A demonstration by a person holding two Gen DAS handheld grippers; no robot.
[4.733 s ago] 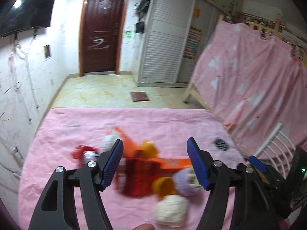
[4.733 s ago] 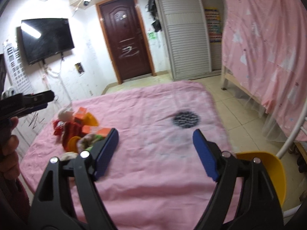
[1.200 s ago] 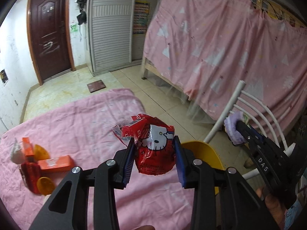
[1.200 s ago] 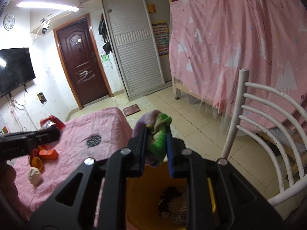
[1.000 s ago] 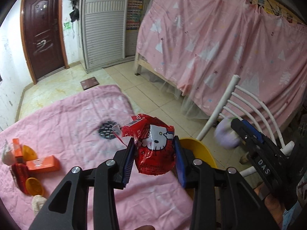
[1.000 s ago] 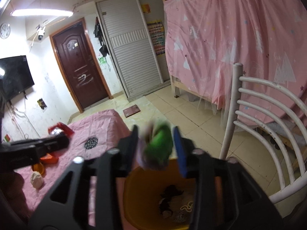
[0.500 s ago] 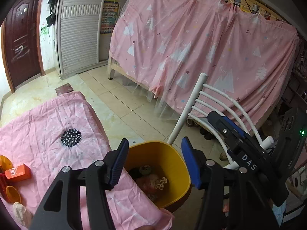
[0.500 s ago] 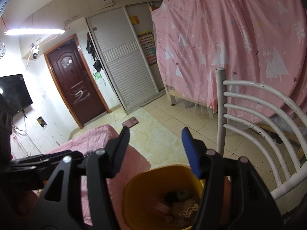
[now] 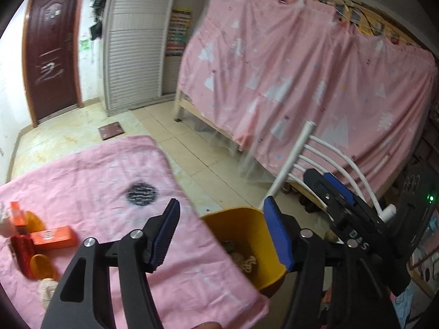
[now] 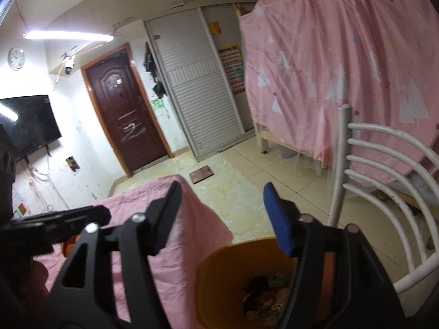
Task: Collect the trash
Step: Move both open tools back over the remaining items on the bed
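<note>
A yellow bin [image 9: 241,227] stands on the floor at the corner of the pink-covered table [image 9: 87,170], with several bits of trash [image 9: 244,260] inside. My left gripper [image 9: 222,233] hangs above the table edge and the bin, its jaws opening with nothing between them. My right gripper [image 10: 219,216] hovers over the same yellow bin [image 10: 219,277], jaws opening and empty too. It also shows as the black tool, my right gripper [image 9: 329,192], at the right of the left wrist view. More trash lies at the table's left: an orange box [image 9: 53,236], a red wrapper [image 9: 23,255], a yellow cap [image 9: 41,266], a crumpled paper ball [image 9: 46,288].
A white slatted chair [image 10: 378,192] stands just right of the bin. A bed draped in pink fabric [image 9: 301,82] fills the right side. Tiled floor runs to a brown door [image 10: 129,120] and a white shuttered wardrobe [image 10: 197,104]. A TV [image 10: 24,123] hangs on the left wall.
Both grippers opened: the red Hello Kitty wrapper left the left jaws and the green-purple wad left the right jaws, dropping into the bin. Both cameras then tilted slightly away from the bin.
</note>
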